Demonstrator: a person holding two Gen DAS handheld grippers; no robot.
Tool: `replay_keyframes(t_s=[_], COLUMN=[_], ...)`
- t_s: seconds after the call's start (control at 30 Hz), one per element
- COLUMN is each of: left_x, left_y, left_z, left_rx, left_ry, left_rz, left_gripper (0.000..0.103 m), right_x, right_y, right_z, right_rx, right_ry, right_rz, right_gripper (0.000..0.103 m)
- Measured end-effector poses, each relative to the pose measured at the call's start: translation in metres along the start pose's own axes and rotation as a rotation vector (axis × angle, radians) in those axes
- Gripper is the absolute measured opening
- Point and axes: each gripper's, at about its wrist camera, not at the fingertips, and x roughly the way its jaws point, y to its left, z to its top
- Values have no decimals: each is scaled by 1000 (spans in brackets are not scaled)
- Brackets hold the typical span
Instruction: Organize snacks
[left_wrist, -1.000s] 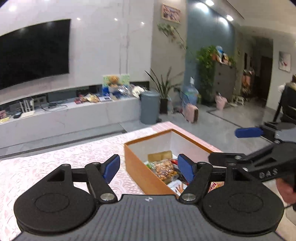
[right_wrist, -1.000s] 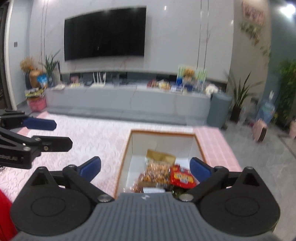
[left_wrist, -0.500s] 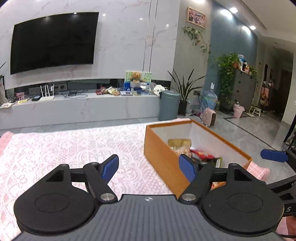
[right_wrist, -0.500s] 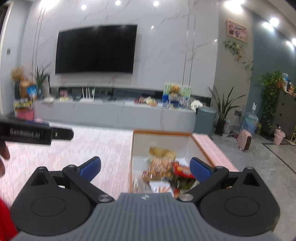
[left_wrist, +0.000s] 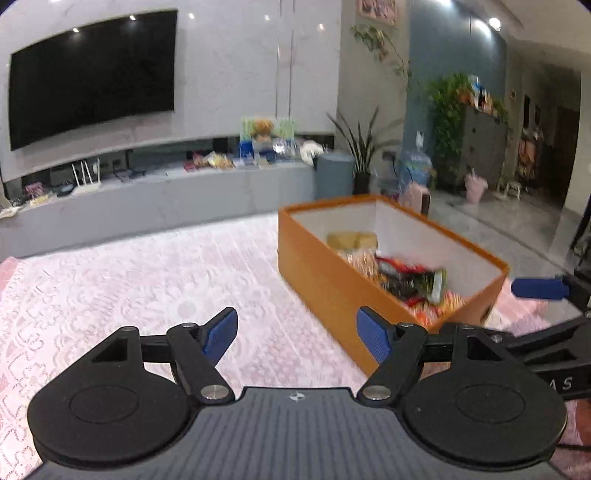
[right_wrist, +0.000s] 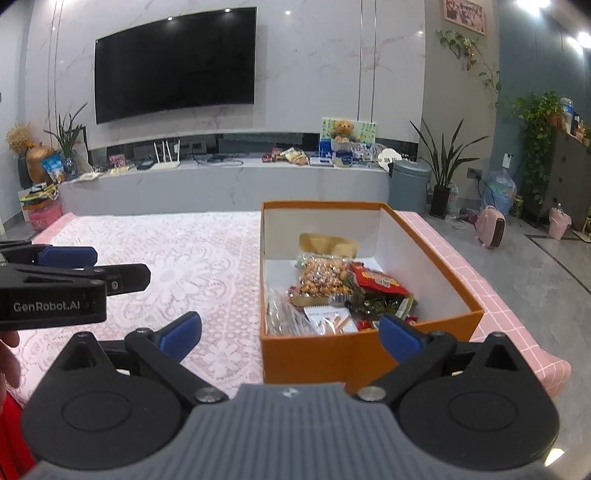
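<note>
On the pink lace tablecloth (right_wrist: 184, 258), the snack-filled orange box (right_wrist: 354, 350) is found just ahead of the empty, spread right gripper (right_wrist: 290, 328), nearer than the likewise spread left gripper (left_wrist: 295, 334).

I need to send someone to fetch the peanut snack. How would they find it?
Go to the orange box on the pink lace tablecloth. Among the snacks inside, look toward the far end for the clear bag of golden-brown nuts, left of the red packet. It is the only see-through pack showing glazed nuts.
</note>
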Motion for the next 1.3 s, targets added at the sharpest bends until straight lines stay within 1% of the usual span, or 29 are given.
replay_keyframes(t_s=[0.1,0.3,0.73,0.93,1.3], left_x=[3,3,4,3,2], left_y=[-3,-5,0,2,3], left_z=[-4,-5,-5,-6,-6], left_rx=[-2,13,2,-9,-8], left_ry=[40,52,87,103,106], left_rz=[36,82,79,81,80], left_gripper=[83,84,84,84,84], right_x=[2,7,9,8,7], right_y=[-3,-13,-9,-8,-3], right_z=[-3,-7,-5,-4,-4], right_rx=[-5,17,4,-2,-18], right_ry=[15,34,55,50,49], right_rz=[-6,-24,-12,-14,-16], right_gripper=[100,100,100,100,100])
